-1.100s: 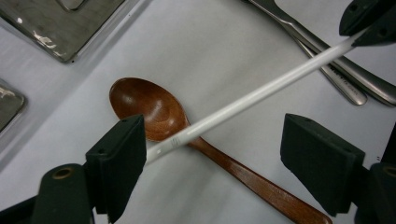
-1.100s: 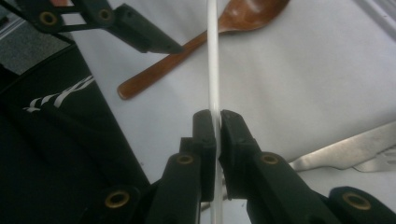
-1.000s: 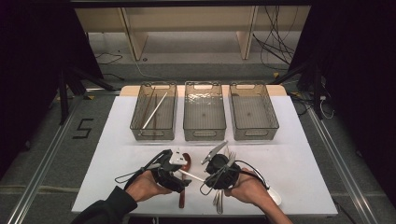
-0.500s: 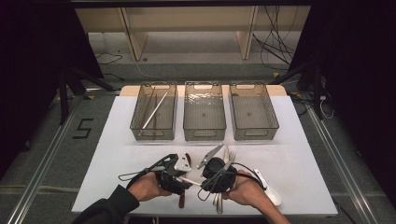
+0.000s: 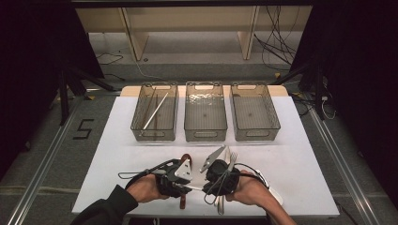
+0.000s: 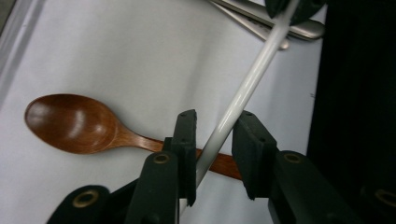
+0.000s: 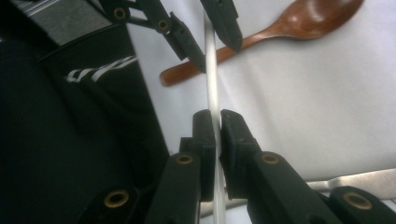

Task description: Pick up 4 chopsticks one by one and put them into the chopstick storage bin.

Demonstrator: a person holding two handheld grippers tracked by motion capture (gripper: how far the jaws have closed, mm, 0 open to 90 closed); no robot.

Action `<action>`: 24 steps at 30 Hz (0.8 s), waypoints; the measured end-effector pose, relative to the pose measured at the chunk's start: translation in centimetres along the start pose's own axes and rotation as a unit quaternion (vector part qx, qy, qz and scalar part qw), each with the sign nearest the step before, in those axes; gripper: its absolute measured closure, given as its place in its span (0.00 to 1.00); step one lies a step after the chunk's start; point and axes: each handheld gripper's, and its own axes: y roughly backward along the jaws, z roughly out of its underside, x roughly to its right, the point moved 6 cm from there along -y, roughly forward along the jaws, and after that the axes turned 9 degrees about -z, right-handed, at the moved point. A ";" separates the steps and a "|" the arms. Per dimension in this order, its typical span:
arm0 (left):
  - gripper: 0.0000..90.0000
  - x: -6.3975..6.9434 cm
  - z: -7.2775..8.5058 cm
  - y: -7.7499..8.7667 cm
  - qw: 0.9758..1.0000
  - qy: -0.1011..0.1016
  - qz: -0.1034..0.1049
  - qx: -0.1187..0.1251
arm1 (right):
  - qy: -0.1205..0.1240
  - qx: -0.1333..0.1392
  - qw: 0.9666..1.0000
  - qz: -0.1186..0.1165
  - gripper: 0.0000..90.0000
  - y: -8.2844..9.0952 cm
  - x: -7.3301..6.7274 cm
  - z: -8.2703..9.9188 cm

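Near the front edge of the white desk (image 5: 300, 154), the 2 hands meet over a scatter of cutlery. The right tongs (image 7: 217, 122) are clamped on a slim white chopstick (image 7: 211, 70), which runs straight out from between the black pads toward the left tongs (image 6: 214, 135). In the left gripper view the same chopstick (image 6: 243, 91) passes slantwise through the left jaws: it lies against the left-hand pad, while a gap shows between it and the other pad. These jaws have just been closing around the stick and do not yet press it from both sides.

Under the chopstick a brown wooden spoon (image 6: 74, 122) lies flat on the desk, bowl up. Metal cutlery (image 6: 275, 23) lies just beyond it.

In the high view the left tongs (image 5: 180, 176) and right tongs (image 5: 213, 176) sit close together, the chopstick (image 5: 195, 188) bridging them. Beyond stand 3 clear bins in a row; the left bin (image 5: 155, 133) holds long thin sticks (image 5: 155, 111).
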 end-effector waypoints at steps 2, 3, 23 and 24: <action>0.81 0.4 0.0 0.1 1.000 -0.012 0.006 -0.004 | 0.005 0.001 1.000 -0.009 0.95 0.2 -0.1 0.1; 0.82 0.6 0.0 0.1 1.000 -0.017 0.011 -0.006 | 0.005 0.000 1.000 -0.012 0.94 0.2 -0.1 0.1; 0.93 -0.8 0.9 0.7 0.996 0.056 0.012 -0.072 | -0.028 0.109 0.990 0.085 0.52 6.2 2.4 0.3; 0.93 -1.1 1.0 0.9 0.995 0.061 0.010 -0.073 | -0.036 0.112 0.989 0.091 0.50 6.3 2.5 0.4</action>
